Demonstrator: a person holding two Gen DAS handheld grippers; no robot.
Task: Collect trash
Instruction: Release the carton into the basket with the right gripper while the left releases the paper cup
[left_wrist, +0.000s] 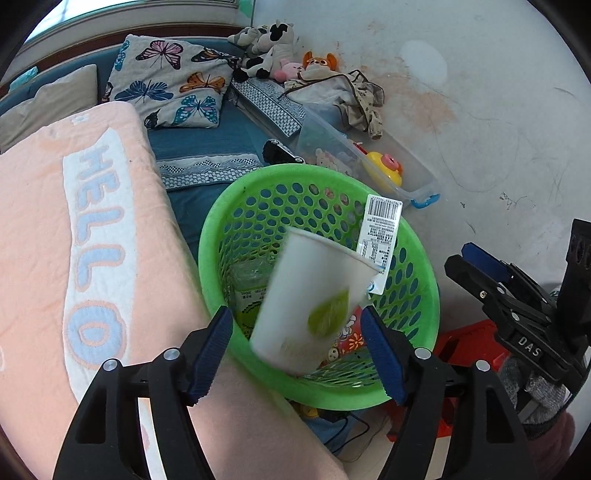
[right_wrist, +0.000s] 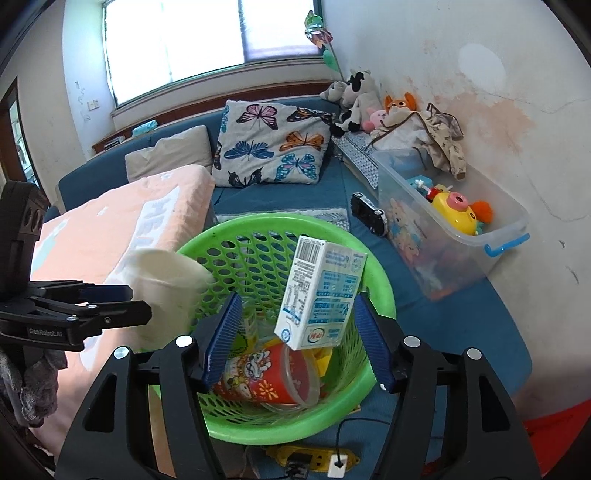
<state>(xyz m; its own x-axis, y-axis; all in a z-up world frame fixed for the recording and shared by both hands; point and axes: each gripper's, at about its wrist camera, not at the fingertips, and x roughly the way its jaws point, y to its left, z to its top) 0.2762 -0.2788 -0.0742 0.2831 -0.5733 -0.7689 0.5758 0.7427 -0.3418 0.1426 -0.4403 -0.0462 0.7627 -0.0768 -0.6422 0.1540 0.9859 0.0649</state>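
Observation:
A green perforated basket (left_wrist: 417, 332) (right_wrist: 373, 266) stands on the blue sofa. My left gripper (left_wrist: 295, 354) is open over its near rim; a white paper cup (left_wrist: 314, 299) (right_wrist: 166, 291) with a green leaf print is blurred between the fingers, tilted, touching neither. My right gripper (right_wrist: 297, 332) is open over the basket; a white and blue milk carton (right_wrist: 321, 291) (left_wrist: 380, 243) hangs between its fingers, apart from the pads. A red cartoon cup (right_wrist: 269, 376) and a clear bottle (left_wrist: 251, 288) lie in the basket.
A pink HELLO blanket (left_wrist: 92, 258) lies left of the basket. A clear toy bin (right_wrist: 454, 229) stands right against the wall. A butterfly pillow (right_wrist: 273, 144) and plush toys (right_wrist: 365, 103) sit behind. A yellow power strip (right_wrist: 314, 458) lies below.

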